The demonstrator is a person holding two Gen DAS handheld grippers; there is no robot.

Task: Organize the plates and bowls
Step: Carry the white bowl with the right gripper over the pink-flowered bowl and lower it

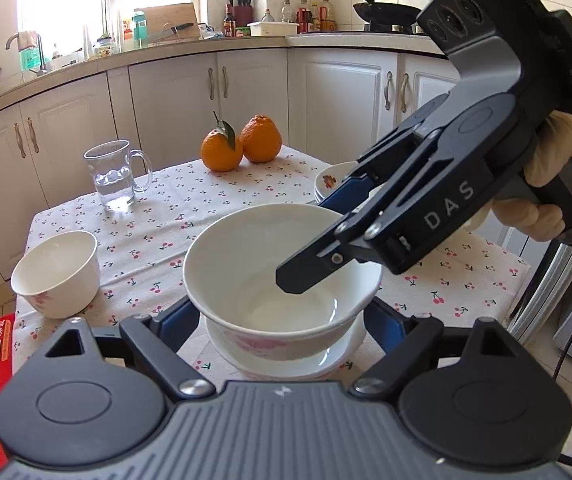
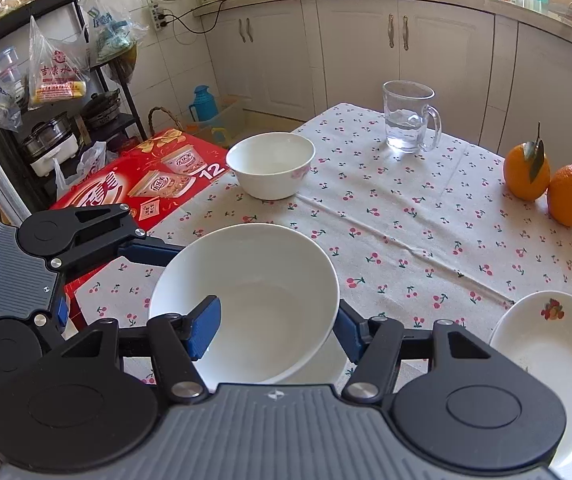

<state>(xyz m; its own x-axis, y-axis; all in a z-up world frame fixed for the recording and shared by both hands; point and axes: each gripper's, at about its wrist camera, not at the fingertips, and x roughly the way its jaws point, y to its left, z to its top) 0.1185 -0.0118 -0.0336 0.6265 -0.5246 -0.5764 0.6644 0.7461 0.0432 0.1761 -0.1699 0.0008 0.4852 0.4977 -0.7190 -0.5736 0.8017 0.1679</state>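
Looking along the left gripper (image 1: pixel 282 316), we see its two blue pads flanking the lower wall of a wide bowl (image 1: pixel 270 248), one on each side. We cannot tell whether they press on it or only stand close. The bowl is glossy white porcelain with a flared rim and a faint pink flower print on its outside. It sits at the near edge of the table, over a shallow white dish (image 1: pixel 286 364) that shows just under its foot.

The right gripper (image 2: pixel 278 332) is clamped on that bowl's rim, with one ribbed blue pad inside the smooth hollow and the other outside the wall.

A tablecloth (image 1: pixel 206 192) of matte cream fabric, creased and dotted with small red cherries, covers the table. A smaller, deeper white bowl (image 1: pixel 58 276) stands on it at the left edge, well apart from the wide one. To the right lies a white plate (image 2: pixel 545 344) with a fruit motif. Farther back stand a clear glass mug (image 1: pixel 116 176), partly filled with water, and two knobbly oranges (image 1: pixel 222 152), touching each other. One orange carries a leaf.
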